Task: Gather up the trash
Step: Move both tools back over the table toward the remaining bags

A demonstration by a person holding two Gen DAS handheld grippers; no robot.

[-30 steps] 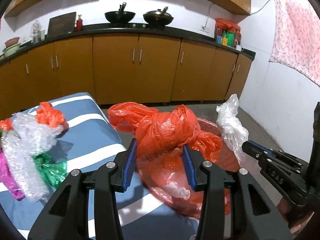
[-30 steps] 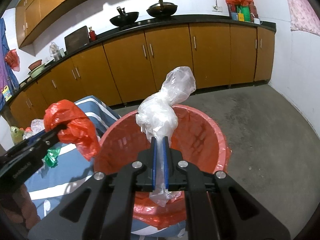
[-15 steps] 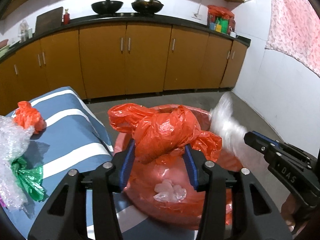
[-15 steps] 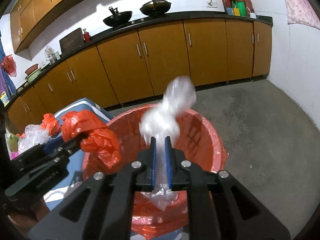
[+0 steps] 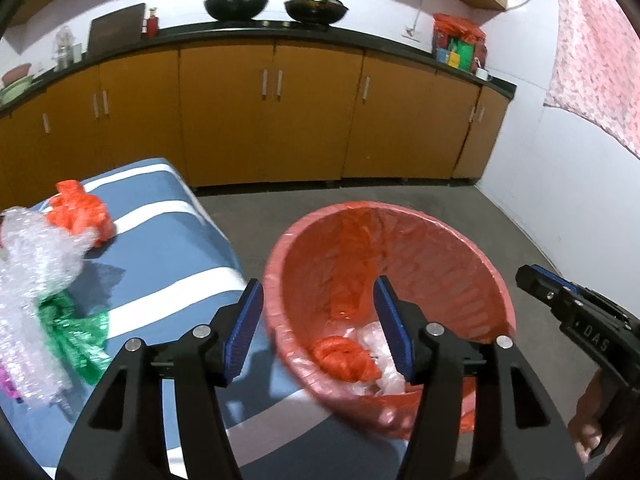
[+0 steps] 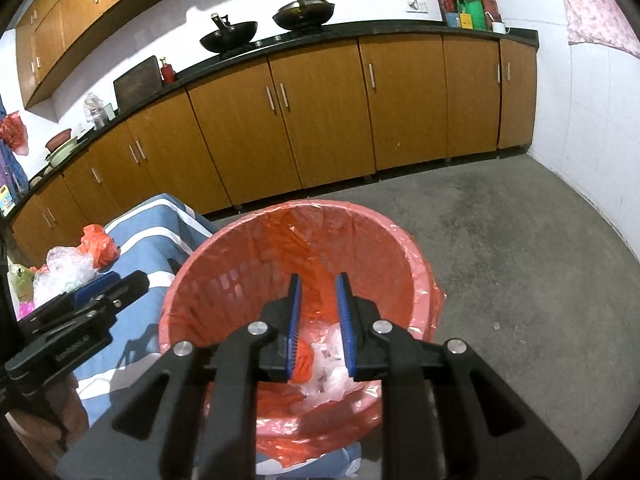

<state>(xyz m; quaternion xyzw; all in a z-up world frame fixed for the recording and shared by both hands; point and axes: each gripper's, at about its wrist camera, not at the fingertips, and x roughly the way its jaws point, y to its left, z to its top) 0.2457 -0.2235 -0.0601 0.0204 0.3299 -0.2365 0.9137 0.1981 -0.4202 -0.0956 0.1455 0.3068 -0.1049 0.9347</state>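
Both the left gripper (image 5: 318, 324) and right gripper (image 6: 318, 326) have just been opening, jaws now empty above the bin (image 5: 472, 248), where an orange bag (image 5: 344, 364) and clear plastic (image 6: 332, 372) lie, while more scraps (image 5: 48, 256) wait on the striped counter (image 5: 168, 248).

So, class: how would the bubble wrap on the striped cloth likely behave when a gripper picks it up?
The bubble wrap looks crumpled and airy, so probably light and floppy. Its loose, trailing shape suggests it would sag. Its glossy film may slip between pads.

Orange-brown cabinets (image 6: 320, 120) line white walls (image 5: 560, 200) — grey concrete floor (image 6: 500, 240) below.
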